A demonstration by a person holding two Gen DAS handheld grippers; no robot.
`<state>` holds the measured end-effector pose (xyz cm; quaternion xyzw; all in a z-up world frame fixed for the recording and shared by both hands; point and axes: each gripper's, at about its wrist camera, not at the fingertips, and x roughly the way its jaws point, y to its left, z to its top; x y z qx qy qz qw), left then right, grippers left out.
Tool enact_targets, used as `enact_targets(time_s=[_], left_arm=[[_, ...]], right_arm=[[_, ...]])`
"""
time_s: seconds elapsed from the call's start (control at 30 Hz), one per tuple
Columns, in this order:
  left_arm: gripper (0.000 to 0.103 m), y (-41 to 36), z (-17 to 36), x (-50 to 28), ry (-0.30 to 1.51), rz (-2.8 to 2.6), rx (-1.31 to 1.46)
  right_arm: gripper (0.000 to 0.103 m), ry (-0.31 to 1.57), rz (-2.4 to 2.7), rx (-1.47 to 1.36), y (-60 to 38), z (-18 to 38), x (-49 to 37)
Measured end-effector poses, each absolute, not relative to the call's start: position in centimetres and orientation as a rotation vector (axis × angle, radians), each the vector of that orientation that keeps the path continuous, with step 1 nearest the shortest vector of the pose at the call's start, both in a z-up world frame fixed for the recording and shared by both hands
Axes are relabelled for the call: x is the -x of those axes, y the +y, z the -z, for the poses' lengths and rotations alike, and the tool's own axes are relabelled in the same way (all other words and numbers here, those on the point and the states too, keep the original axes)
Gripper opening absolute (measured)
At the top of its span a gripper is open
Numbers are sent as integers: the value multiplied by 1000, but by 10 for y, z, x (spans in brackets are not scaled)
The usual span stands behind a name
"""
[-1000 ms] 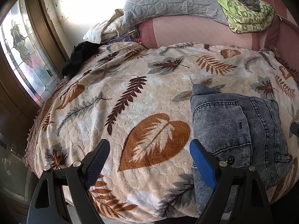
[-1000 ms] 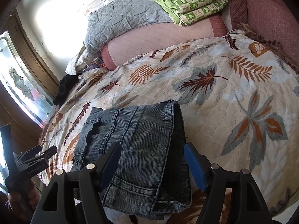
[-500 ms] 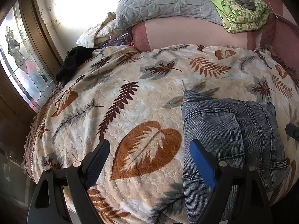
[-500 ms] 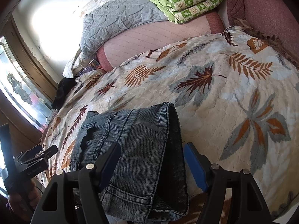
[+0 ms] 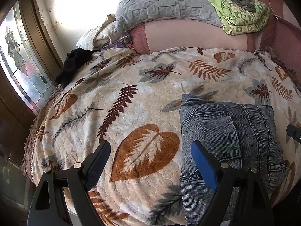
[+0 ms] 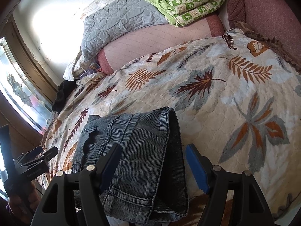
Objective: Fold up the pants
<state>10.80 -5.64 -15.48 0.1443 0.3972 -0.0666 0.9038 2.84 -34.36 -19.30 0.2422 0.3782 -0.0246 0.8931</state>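
the folded jeans [image 6: 143,150] run off the bottom edge; the window [image 5: 20,71] is blown out.

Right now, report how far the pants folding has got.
Done: the grey-blue denim pants lie in a compact folded stack on the leaf-print blanket. In hand: nothing; left gripper and right gripper are both open. Left: apparently nothing, perhaps a final tidy.

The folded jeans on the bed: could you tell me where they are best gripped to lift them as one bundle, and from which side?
Probably the thick doubled edge of the folded jeans, which lies between the open fingers of the right gripper. Come in low from the near edge of the leaf blanket, so the jaws close across all the stacked layers. The left gripper is also open, beside the jeans over bare blanket.
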Motion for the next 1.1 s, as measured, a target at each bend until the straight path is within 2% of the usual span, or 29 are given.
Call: enact_targets(time_s=[1.1], left_arm=[[88, -53, 145, -96, 805, 137, -279]], right_arm=[[74, 764, 43, -491, -335, 180, -16]])
